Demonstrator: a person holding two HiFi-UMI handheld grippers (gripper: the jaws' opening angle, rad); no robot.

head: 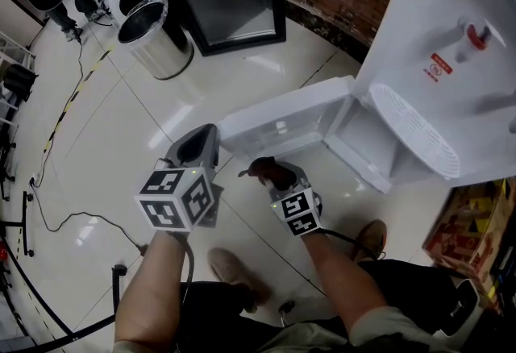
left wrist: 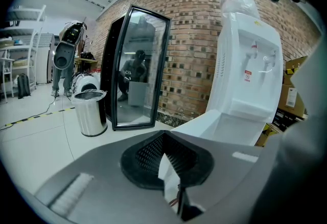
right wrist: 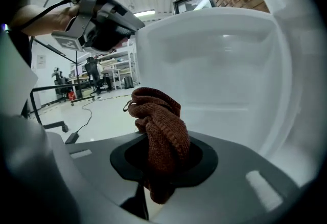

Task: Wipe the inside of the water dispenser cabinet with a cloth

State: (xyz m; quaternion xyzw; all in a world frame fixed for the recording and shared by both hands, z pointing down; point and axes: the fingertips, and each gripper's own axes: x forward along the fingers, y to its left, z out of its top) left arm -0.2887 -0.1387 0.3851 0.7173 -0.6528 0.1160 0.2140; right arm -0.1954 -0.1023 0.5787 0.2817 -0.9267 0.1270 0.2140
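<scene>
Hovering at left, the left tongs [head: 200, 143] sit closed on nothing; beside them the right tongs [head: 266, 174] clamp a bunched brown cloth [right wrist: 161, 138], close before the open cabinet door [head: 282, 122] of the white water dispenser [head: 451, 37].

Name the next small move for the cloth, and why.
Probably swing the right hand-held gripper toward the open cabinet and press the cloth against an inner wall: the cloth is clamped in its jaws but touches nothing yet, and the door stands wide open.
</scene>
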